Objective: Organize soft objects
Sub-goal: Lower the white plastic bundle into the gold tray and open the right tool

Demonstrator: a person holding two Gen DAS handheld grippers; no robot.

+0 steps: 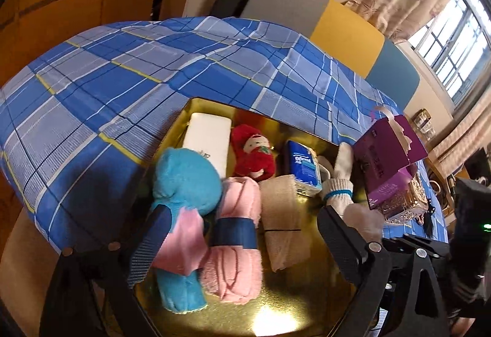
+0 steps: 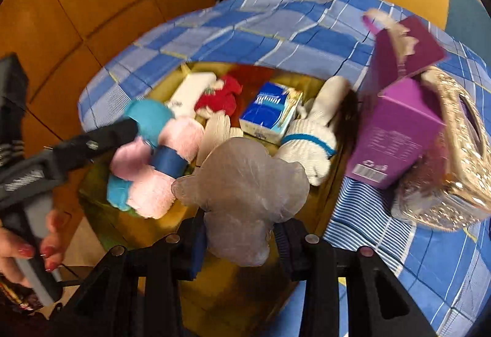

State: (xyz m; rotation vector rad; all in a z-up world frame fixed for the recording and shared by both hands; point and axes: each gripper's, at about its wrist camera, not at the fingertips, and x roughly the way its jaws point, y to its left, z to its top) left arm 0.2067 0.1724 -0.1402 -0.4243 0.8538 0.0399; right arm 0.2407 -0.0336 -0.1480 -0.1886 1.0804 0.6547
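Plastic-wrapped grey plush toy point(image 2: 242, 196) is clamped in the right gripper point(image 2: 239, 242) above the near end of the gold tray point(image 2: 98, 202), its long axis pointing into the tray, while the left gripper point(image 1: 236, 239) hangs spread wide, grasping nothing, beside the blue-and-pink plush point(image 1: 181, 208).

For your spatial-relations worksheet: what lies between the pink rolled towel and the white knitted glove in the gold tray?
A beige folded cloth lies between the pink rolled towel and white knitted glove, clearest in the left wrist view.
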